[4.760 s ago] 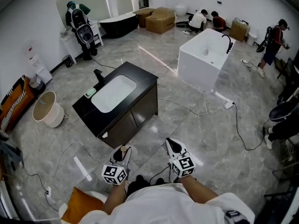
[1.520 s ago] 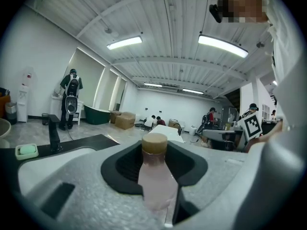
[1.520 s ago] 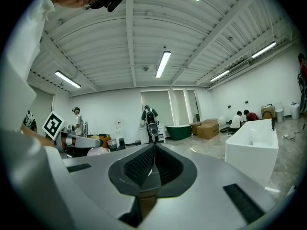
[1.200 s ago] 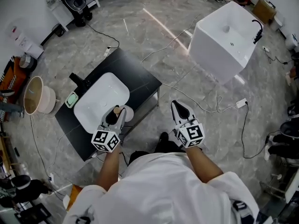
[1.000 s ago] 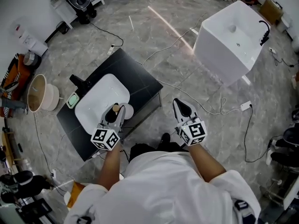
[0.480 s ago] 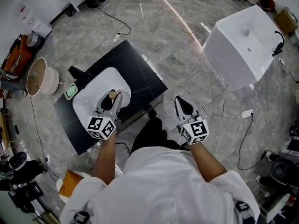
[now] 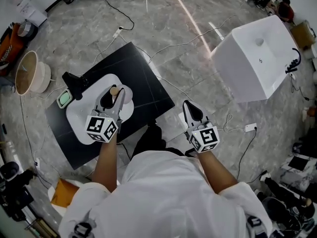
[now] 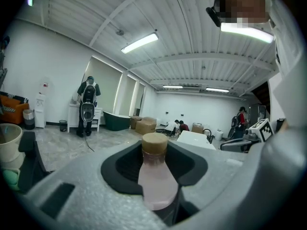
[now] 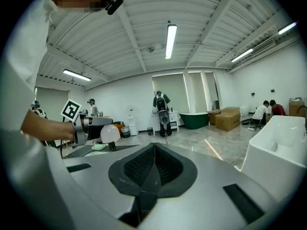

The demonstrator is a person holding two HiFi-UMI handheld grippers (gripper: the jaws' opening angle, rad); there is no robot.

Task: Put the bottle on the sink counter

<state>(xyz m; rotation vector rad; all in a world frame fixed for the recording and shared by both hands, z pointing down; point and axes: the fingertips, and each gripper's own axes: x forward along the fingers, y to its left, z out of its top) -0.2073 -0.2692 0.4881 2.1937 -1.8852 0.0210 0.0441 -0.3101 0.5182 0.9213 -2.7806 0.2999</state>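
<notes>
A pale pink bottle (image 8: 156,181) with a tan cap (image 7: 114,90) sits between the jaws of my left gripper (image 7: 111,97), which is shut on it. In the head view the left gripper hangs over the white basin (image 7: 81,115) of the black sink counter (image 7: 141,78). The bottle stands upright in the left gripper (image 8: 156,174), neck up. My right gripper (image 7: 192,112) is off the counter's right corner, above the floor, jaws shut with nothing between them. From the right gripper (image 9: 152,163) I see the bottle's rounded bottom (image 9: 110,133) at the left.
A black faucet (image 7: 74,83) and a green soap dish (image 7: 64,99) sit at the basin's far left. A white freestanding sink block (image 7: 252,58) stands at the right. A beige bucket (image 7: 28,73) is at the left, and cables (image 7: 237,133) trail over the grey floor.
I have stepped up to the counter. The left gripper has carried the bottle from the counter's near edge to over the white basin. The right gripper has kept its pose, still shut.
</notes>
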